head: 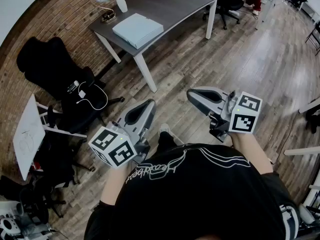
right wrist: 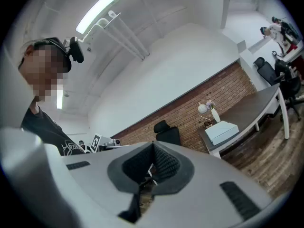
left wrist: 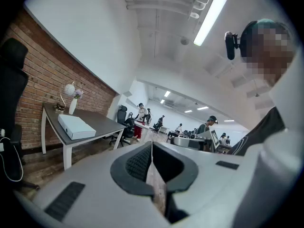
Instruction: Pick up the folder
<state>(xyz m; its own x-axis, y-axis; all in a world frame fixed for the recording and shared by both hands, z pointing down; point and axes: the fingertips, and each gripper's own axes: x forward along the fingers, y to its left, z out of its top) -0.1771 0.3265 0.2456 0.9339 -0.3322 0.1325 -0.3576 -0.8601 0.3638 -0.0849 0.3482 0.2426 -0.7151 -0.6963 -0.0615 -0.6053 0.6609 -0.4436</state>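
The folder [head: 137, 29], pale blue and thick, lies flat on the dark grey surface [head: 175, 4]. Just beside it, a white vase [head: 121, 3] holds flowers. The left gripper [head: 149, 105] and the right gripper [head: 193, 94], well apart from the folder, have jaws clenched on nothing.

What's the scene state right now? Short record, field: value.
folder: pale blue, lying flat on the table, untouched
vase: white, upright on the table beyond the folder
left gripper: shut, empty, well short of the table
right gripper: shut, empty, also short of the table
task: folder not yet picked up
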